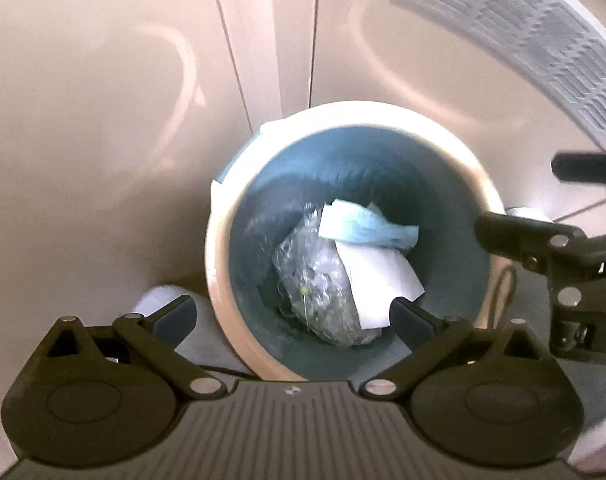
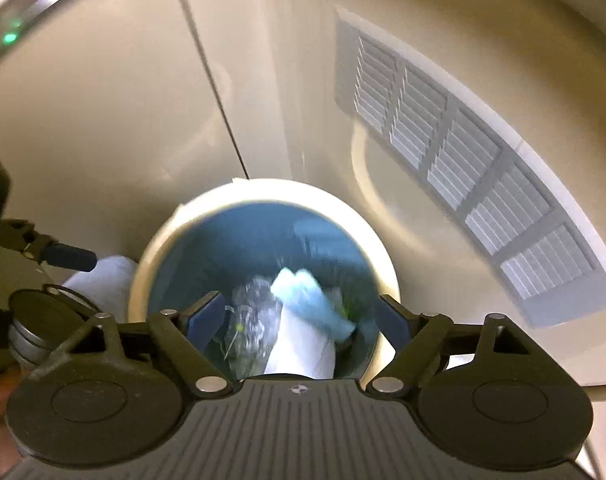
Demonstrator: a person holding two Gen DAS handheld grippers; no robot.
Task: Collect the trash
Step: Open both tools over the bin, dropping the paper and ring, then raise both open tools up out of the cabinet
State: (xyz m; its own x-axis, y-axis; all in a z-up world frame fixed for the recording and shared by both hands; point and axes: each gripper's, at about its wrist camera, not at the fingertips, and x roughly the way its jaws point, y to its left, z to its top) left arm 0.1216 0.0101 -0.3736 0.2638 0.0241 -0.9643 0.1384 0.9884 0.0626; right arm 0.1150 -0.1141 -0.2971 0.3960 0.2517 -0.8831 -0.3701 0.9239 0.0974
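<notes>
Down inside the round waste bin (image 1: 219,240), at its bottom, lie the collected pieces: a crumpled clear plastic wrapper (image 1: 315,280), white paper (image 1: 377,276) over it, and a pale blue tissue (image 1: 363,228) on top. Judged from this, the drop is done; whether more trash waits elsewhere cannot be told. Above the bin, left claw (image 1: 291,320) and right claw (image 2: 295,320) both stand spread, nothing between the fingers. Behind the bin, a beige wall with a louvred vent (image 2: 463,168).

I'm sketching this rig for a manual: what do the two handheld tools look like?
Both match: the left tool and right tool have black ribbed bodies, round side discs, silver pivot pins, angled black linkages and dark blue-grey fingers. A small round mark sits at centre.
</notes>
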